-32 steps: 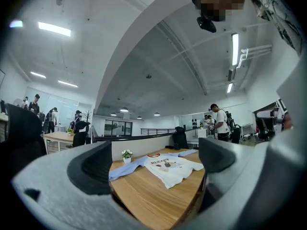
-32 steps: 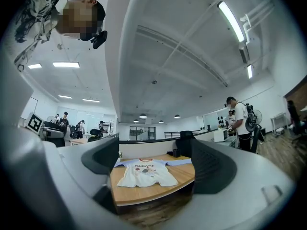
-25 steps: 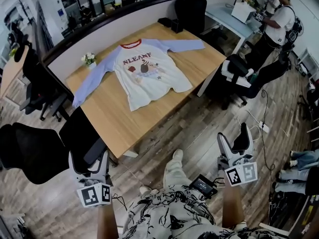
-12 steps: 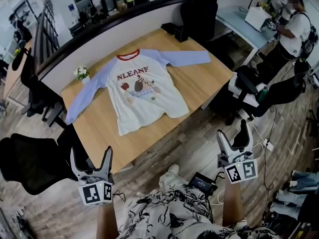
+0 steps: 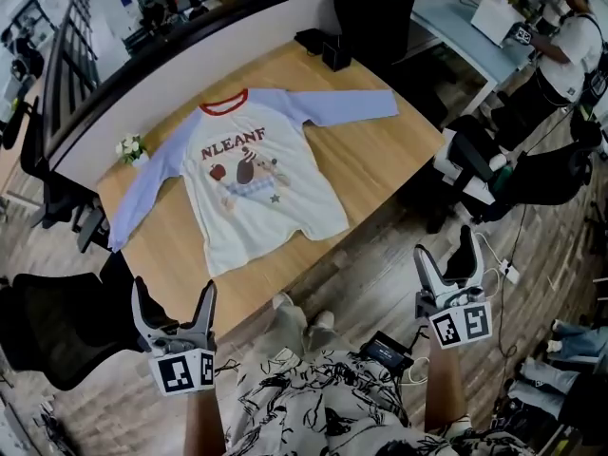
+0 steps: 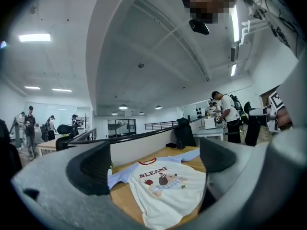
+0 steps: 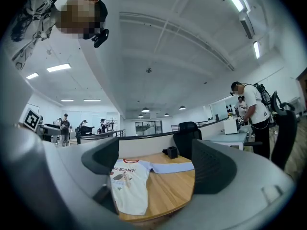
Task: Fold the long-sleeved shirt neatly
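Observation:
A long-sleeved shirt lies spread flat on the wooden table, white body with a print, red collar, light blue sleeves out to both sides. It also shows in the left gripper view as the shirt and in the right gripper view as the shirt. My left gripper hangs open off the table's near left corner, over the floor. My right gripper is open too, held over the floor right of the table. Both are empty and well short of the shirt.
A small flower pot stands by the left sleeve. A black box and black office chair sit at the table's far side. Another black chair stands at the near left. A person stands at the right desk.
The view has drawn closer to the table and shifted right, so the shirt sits lower and further left. Both grippers stay open and empty, low in the frame.

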Action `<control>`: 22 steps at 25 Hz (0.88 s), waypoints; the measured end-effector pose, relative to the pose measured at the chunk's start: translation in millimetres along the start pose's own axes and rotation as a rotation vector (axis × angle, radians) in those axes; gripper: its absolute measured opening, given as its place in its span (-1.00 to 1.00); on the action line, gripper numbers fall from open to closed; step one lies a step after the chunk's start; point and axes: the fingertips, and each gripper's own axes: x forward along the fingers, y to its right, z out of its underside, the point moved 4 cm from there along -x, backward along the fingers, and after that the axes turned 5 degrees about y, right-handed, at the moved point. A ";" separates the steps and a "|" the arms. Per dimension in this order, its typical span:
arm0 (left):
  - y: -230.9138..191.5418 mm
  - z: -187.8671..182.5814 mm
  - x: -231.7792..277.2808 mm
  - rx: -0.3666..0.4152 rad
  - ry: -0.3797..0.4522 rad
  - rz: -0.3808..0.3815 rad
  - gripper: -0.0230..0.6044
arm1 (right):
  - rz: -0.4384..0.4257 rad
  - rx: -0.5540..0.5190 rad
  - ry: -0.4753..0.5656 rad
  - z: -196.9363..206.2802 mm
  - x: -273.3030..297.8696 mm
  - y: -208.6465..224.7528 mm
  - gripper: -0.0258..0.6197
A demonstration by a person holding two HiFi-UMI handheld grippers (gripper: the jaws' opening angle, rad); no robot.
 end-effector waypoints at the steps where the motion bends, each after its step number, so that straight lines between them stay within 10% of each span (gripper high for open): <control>1: 1.8 1.8 11.5 0.000 -0.001 0.013 0.89 | 0.009 0.001 -0.006 2.4 5.8 3.5 0.52; 22: 74.7 60.6 264.8 -0.076 -0.013 0.376 0.94 | 0.197 -0.070 -0.090 2.7 128.6 101.7 0.53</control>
